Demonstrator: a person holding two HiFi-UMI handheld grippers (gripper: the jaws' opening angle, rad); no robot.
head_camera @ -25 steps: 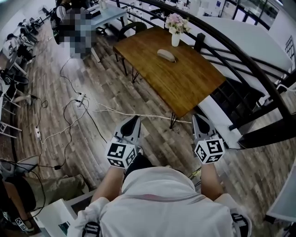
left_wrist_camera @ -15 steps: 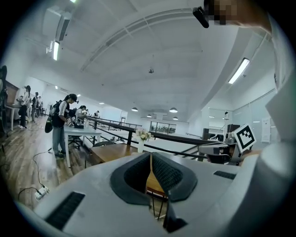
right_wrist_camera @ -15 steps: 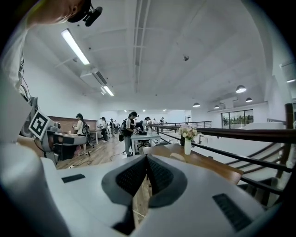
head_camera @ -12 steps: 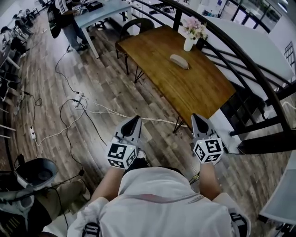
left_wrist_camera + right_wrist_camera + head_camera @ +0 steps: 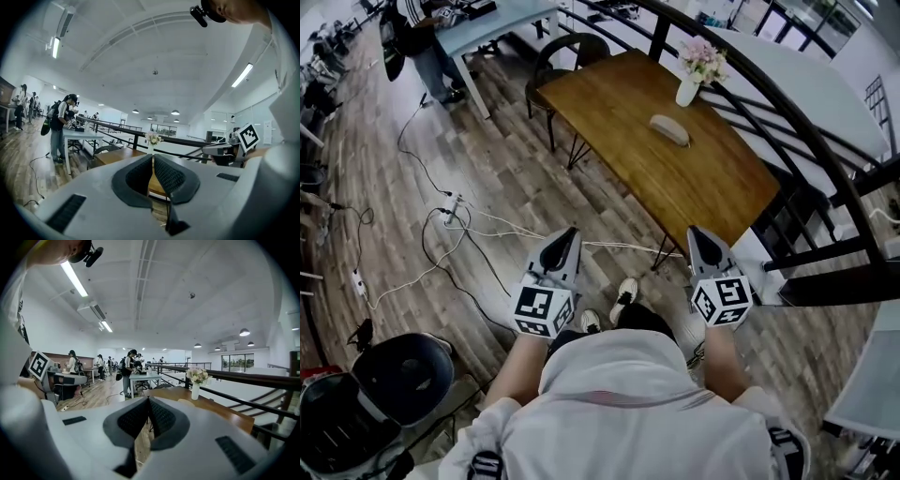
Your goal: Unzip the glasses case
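Head view: glasses case [image 5: 669, 129] on table [image 5: 703, 187], lengthwise upper-left to lower-right

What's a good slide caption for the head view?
Person faces the wooden table, left gripper and right gripper shut and empty; glasses case lies untouched near the flower vase.

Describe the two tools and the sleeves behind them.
Left tool and right tool match: pale grey bodies tapering to a point, with dark ribbed pads inside the jaws. Each carries a white cube printed with black square markers. No cables show. The person wears a white top; its sleeves stop short of the forearms.
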